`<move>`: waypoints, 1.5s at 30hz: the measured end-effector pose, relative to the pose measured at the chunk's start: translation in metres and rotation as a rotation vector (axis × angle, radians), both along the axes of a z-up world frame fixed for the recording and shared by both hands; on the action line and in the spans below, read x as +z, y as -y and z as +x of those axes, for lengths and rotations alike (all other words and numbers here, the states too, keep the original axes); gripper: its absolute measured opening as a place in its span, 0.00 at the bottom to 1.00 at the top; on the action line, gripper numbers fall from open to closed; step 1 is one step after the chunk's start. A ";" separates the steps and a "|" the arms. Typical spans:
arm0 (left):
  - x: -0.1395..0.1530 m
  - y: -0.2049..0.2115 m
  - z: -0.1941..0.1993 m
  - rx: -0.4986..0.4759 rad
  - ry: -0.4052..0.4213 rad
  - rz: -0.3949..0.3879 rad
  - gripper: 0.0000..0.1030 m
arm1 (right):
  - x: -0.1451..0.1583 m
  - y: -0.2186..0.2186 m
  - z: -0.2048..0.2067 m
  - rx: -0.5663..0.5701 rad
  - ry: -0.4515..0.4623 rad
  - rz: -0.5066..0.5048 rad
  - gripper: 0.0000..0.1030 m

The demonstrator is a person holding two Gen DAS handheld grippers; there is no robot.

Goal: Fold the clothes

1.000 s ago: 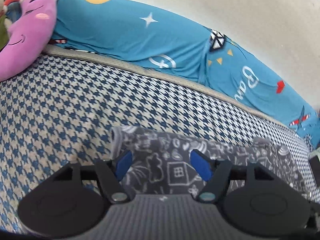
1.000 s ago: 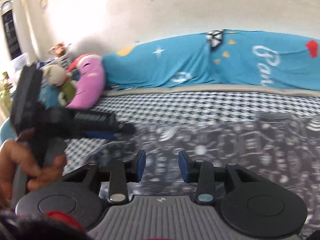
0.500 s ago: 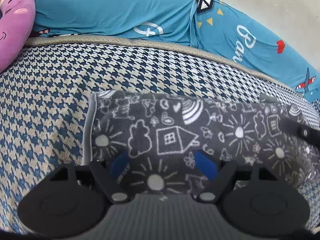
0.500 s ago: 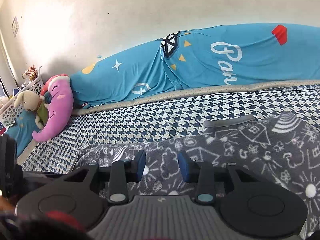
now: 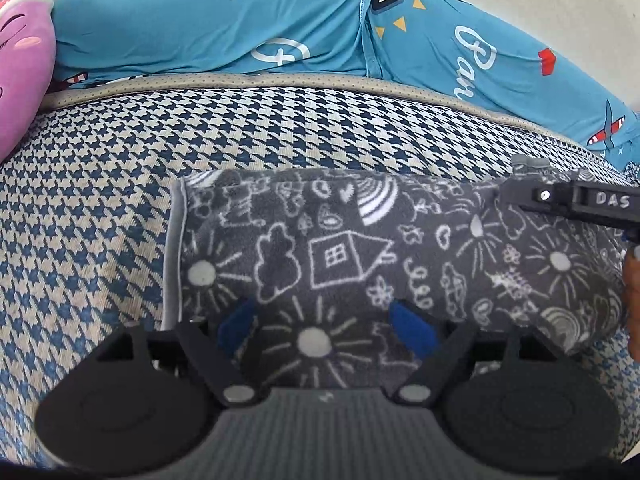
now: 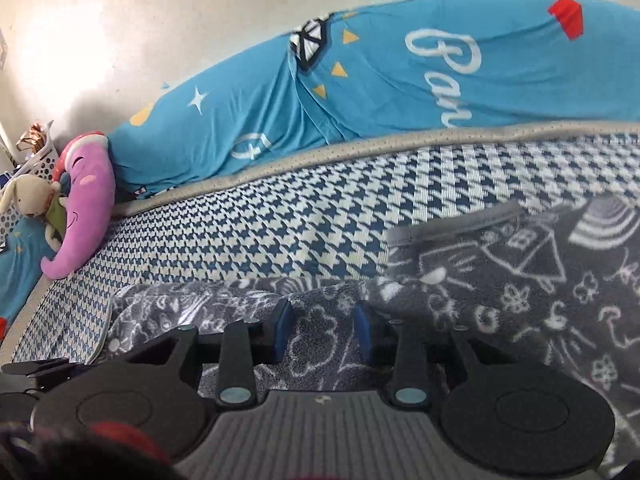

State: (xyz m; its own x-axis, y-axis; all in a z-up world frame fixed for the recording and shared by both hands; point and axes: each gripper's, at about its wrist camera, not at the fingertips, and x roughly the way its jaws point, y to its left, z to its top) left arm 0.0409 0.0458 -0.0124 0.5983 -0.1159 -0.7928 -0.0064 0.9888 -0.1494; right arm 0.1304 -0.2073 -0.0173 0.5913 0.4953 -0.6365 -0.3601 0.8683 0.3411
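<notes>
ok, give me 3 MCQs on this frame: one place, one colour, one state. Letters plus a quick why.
1. Where does the grey doodle-print garment lie?
A. on the houndstooth bed cover
B. on the blue bedding roll
C. on a wooden chair

2. What colour is the plush toy at the bed's left end?
A. green
B. pink-purple
C. black

3. How does the left tool stand?
A. shut tight on the plush toy
B. shut on a hanger
C. open, blue pads spread over the garment

Answers:
1 A: houndstooth cloth shows around the garment's far and left edges.
2 B: the toy is pink-purple with a red cap.
3 C: its jaws have just been opening; the fabric shows flat between the pads, not pinched.
</notes>
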 end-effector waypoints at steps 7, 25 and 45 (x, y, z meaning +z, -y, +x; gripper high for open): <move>0.004 0.005 0.002 0.021 0.020 -0.004 0.85 | -0.011 -0.007 0.010 -0.001 -0.037 -0.032 0.25; 0.002 0.008 0.032 0.126 0.041 -0.004 0.88 | -0.021 -0.008 0.028 -0.072 -0.052 -0.049 0.00; -0.012 0.014 0.059 0.173 0.046 0.046 0.97 | 0.019 0.004 -0.028 0.108 -0.047 -0.043 0.08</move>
